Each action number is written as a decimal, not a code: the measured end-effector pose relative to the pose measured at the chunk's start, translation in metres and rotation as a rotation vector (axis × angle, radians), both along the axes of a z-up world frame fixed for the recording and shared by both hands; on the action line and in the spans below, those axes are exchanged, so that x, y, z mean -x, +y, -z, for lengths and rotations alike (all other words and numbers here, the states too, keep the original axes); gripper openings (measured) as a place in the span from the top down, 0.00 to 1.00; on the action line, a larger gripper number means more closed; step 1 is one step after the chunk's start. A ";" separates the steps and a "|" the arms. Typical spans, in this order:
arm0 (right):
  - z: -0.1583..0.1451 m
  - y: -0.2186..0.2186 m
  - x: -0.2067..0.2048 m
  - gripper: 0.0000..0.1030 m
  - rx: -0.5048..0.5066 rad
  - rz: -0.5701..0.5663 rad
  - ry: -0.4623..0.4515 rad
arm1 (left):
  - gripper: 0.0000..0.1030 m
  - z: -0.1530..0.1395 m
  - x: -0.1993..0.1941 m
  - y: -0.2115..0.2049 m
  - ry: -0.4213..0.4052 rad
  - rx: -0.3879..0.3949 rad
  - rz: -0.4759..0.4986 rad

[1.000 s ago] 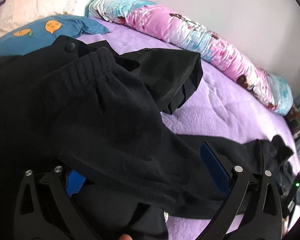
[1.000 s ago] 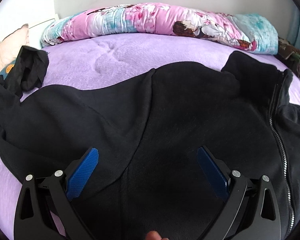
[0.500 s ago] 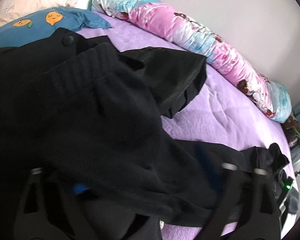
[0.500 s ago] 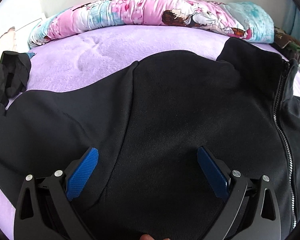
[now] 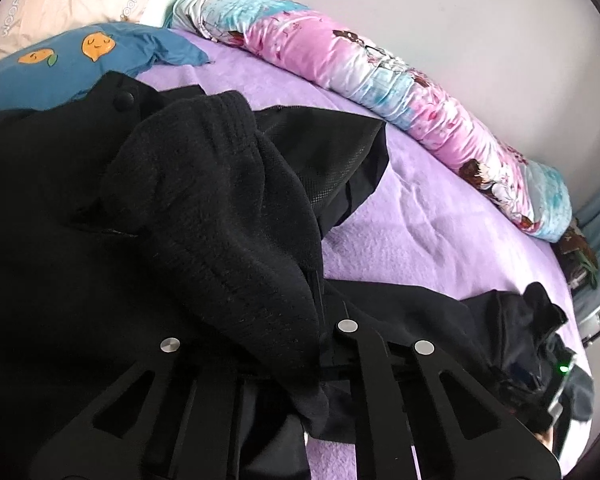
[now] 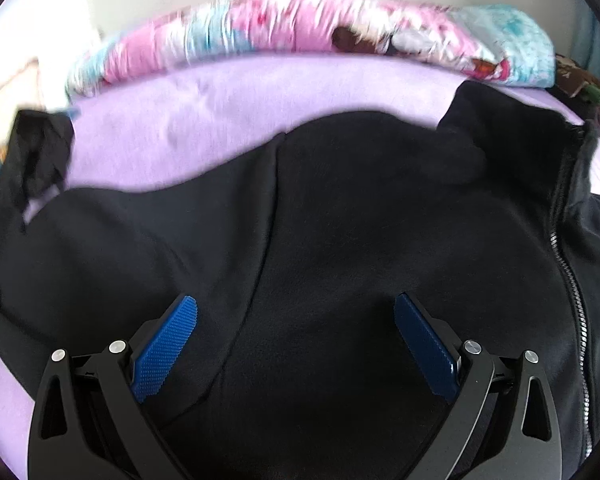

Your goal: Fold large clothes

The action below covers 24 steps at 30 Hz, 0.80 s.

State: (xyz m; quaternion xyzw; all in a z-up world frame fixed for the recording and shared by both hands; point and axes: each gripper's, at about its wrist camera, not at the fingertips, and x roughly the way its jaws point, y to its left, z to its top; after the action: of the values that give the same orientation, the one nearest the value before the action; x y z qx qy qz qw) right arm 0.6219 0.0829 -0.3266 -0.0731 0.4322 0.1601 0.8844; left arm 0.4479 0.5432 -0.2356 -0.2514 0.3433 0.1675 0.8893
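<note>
A black zip jacket (image 6: 340, 220) lies spread on the purple bed (image 6: 160, 128), its zipper (image 6: 568, 272) running down the right side. My right gripper (image 6: 296, 320) hovers just over the jacket's body, open, with only flat cloth below its blue pads (image 6: 168, 344). In the left wrist view the jacket's sleeve (image 5: 220, 208), with a ribbed cuff, bunches up and drapes over my left gripper (image 5: 296, 320). That gripper's jaws have come together on the sleeve fabric, and its fingertips are hidden under the cloth.
A pink and blue printed bolster (image 5: 380, 68) lies along the wall. A blue pillow (image 5: 60, 64) with orange fruit sits at the head of the bed. Another black garment with mesh lining (image 5: 332, 152) lies behind the sleeve. Bare purple sheet (image 5: 440, 220) stretches to the right.
The left jaws went from wide open to shut on the sleeve, which now bunches higher. The right gripper stayed open and edged slightly closer over the jacket.
</note>
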 end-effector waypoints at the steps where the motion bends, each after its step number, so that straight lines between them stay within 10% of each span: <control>1: 0.002 0.002 -0.003 0.05 0.021 -0.003 0.005 | 0.94 -0.001 0.002 -0.001 -0.003 -0.001 -0.001; 14: 0.016 0.019 -0.006 0.04 0.140 -0.007 0.010 | 0.94 -0.117 0.022 -0.062 -0.162 -0.114 0.080; 20: -0.022 -0.015 -0.009 0.06 -0.107 -0.071 0.119 | 0.94 -0.175 0.014 -0.132 -0.264 -0.139 0.206; 24: -0.064 -0.055 0.015 0.06 -0.094 -0.081 0.018 | 0.94 -0.198 -0.004 -0.187 -0.282 -0.138 0.273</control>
State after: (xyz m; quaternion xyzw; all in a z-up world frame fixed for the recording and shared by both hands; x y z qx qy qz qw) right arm 0.6069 0.0280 -0.2628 -0.0473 0.4289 0.2167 0.8757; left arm 0.4517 0.3557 -0.0376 -0.1622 0.2339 0.0317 0.9581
